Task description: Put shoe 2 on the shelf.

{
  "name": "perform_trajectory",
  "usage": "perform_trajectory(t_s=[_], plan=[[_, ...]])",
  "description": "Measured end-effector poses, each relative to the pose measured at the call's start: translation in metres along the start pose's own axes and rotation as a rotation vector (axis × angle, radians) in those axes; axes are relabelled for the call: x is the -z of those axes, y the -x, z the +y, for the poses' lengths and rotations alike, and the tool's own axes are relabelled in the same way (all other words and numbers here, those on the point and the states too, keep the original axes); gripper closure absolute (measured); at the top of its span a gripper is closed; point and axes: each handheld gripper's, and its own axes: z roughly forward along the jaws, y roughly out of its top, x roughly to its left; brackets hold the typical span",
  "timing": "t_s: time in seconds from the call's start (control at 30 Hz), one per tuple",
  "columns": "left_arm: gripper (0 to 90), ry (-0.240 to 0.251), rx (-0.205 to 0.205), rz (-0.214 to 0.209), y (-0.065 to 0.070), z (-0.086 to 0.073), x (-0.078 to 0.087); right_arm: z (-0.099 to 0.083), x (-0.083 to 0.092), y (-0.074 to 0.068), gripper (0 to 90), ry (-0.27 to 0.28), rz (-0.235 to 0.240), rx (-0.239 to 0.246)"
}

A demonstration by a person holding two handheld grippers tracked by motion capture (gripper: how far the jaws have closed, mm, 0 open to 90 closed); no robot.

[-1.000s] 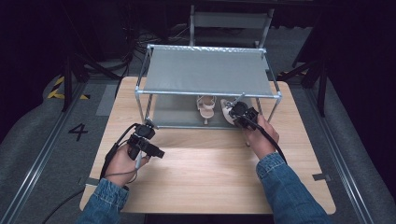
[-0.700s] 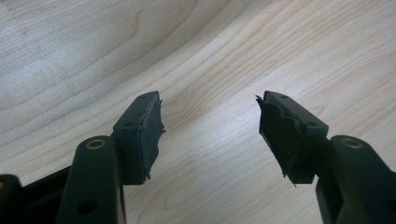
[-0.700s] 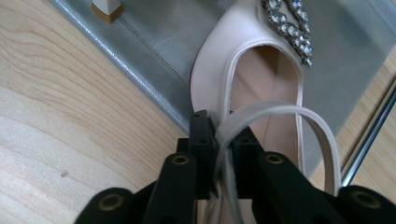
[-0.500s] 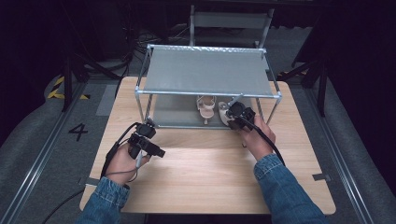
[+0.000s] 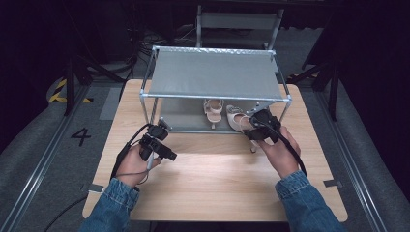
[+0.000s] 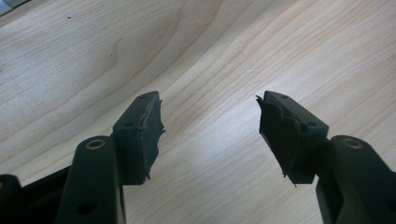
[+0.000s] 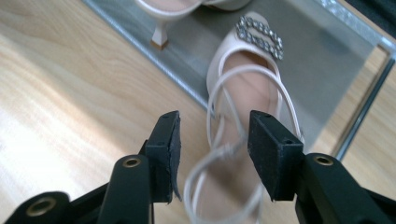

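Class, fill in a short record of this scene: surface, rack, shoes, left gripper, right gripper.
surface: wooden table
rack: metal shoe rack, grey shelves
shoes: two pale heeled sandals; right sandal with jewelled buckle partly on lower shelf, left sandal beside it
left gripper: open over bare table
right gripper: jaws just opened, sandal straps between them, pads not pressing
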Motion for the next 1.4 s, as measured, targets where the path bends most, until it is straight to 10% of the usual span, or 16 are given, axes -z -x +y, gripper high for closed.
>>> perform_trajectory(t_s=[0.5, 1.4], plan=[[39.4, -0.012, 0.013, 0.001, 0.003, 0.000, -0.004, -0.060, 0.032, 0.009, 49.2, -0.007, 0.009, -0.135], [39.2, -0.030, 0.005, 0.003, 0.001, -0.002, -0.007, -0.088, -0.050, 0.011, 61.8, -0.011, 0.090, -0.190]])
